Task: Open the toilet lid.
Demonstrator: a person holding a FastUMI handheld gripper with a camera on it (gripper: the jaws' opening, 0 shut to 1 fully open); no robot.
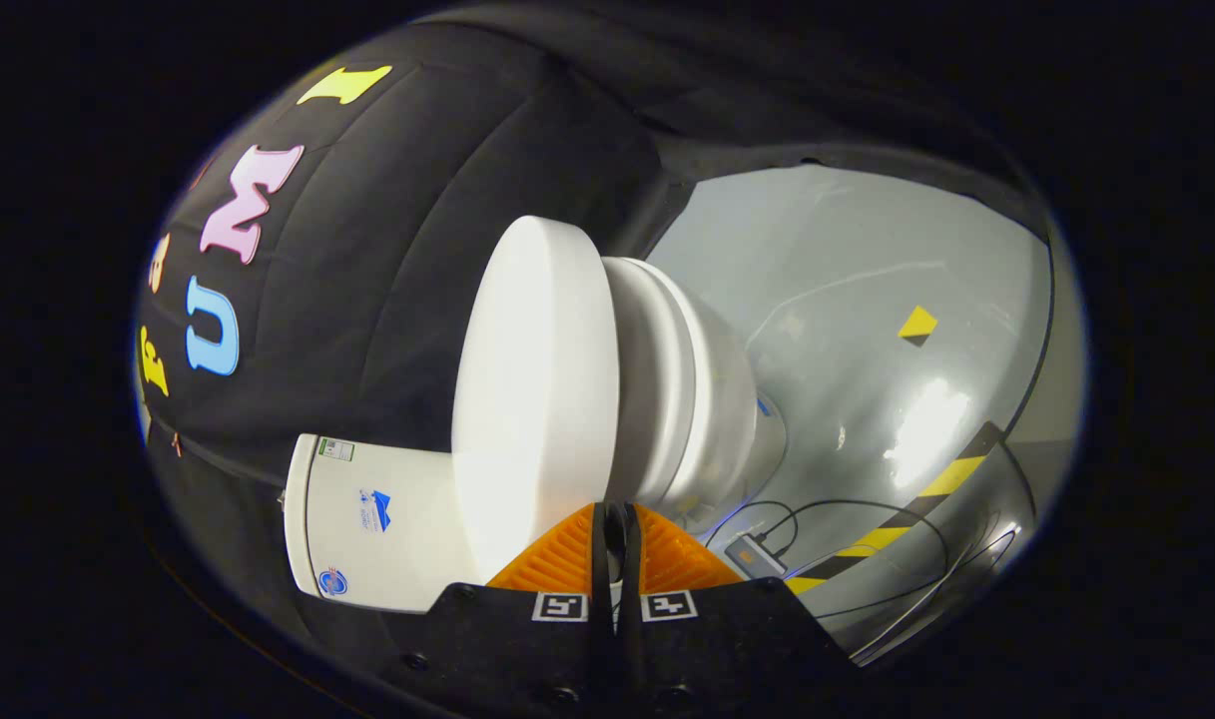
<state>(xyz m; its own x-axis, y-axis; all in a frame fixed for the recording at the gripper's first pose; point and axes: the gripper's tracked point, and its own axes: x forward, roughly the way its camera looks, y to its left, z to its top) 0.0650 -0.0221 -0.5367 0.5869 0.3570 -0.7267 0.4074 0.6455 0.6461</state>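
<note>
Two fingers of the gripper [615, 524] are pressing nearly together at the toilet lid's [532, 399] front edge (any grip is unclear). The lid is lying closed on the seat [657, 379], so lifting is remaining.

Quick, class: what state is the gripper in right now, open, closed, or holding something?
Gripper: closed, fingers pressed together with nothing visibly between them, tips at the toilet lid's edge just ahead.

Gripper [615, 519] jaws together (nearly touching)
</note>
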